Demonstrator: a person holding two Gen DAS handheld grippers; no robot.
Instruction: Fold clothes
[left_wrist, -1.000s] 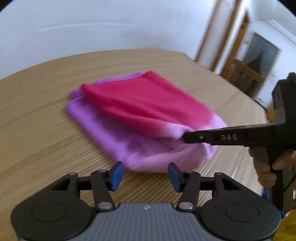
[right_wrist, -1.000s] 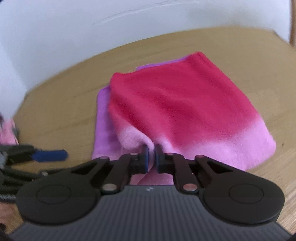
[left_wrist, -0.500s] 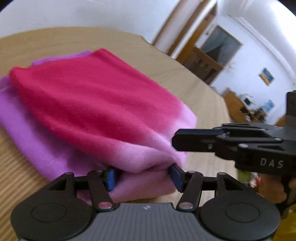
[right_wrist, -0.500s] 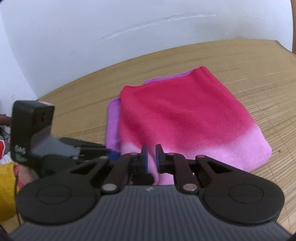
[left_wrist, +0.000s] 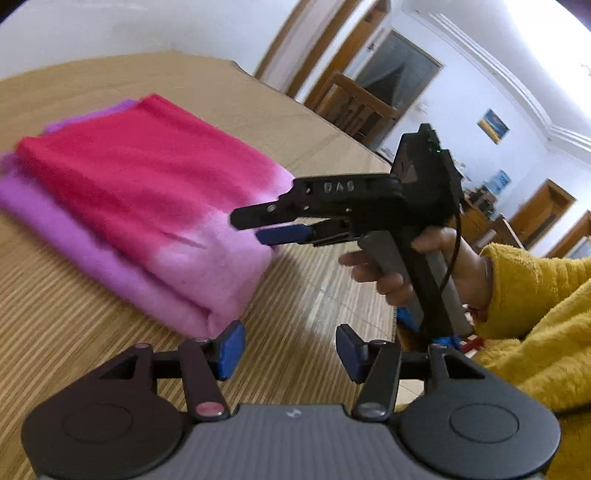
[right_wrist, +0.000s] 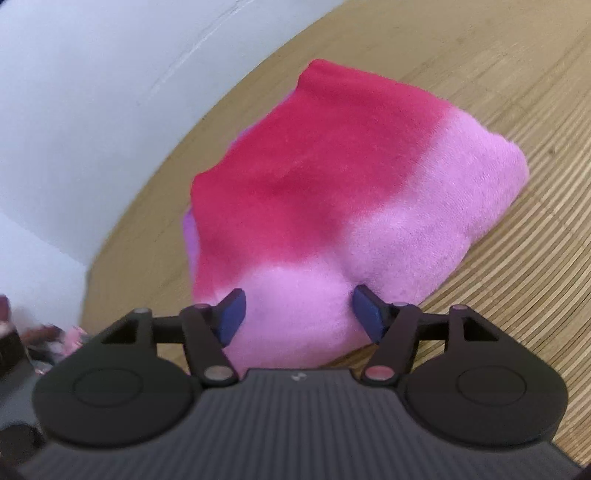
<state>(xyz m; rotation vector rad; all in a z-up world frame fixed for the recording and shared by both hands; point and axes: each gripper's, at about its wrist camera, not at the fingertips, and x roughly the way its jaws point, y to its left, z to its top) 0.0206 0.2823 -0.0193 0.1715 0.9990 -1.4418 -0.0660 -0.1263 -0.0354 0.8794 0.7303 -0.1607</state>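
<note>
A white-walled room with wooden door frames, a wooden chair (left_wrist: 354, 107) and small framed pictures (left_wrist: 493, 125) on the far wall surrounds a light wooden table (left_wrist: 92, 332) with fine straight grain.

On the table lies a folded fleece garment (left_wrist: 140, 192), deep pink on top and fading to pale pink at the near edge, with purple layers showing underneath. It is folded into a thick, roughly rectangular bundle and rests flat on the wood.

The left gripper (left_wrist: 290, 350) is at the bottom of its own view, its blue-padded fingers spread wide with nothing between them. It sits just beside the near corner of the garment, over bare table.

The right gripper (left_wrist: 275, 227) is seen from the side in the left view, held by a hand (left_wrist: 399, 269) in a fuzzy yellow sleeve (left_wrist: 535, 314). In its own view, the right gripper (right_wrist: 299, 314) has its fingers spread wide, with the pale pink end of the garment (right_wrist: 332, 206) showing between them; whether the pads touch the cloth cannot be told.
</note>
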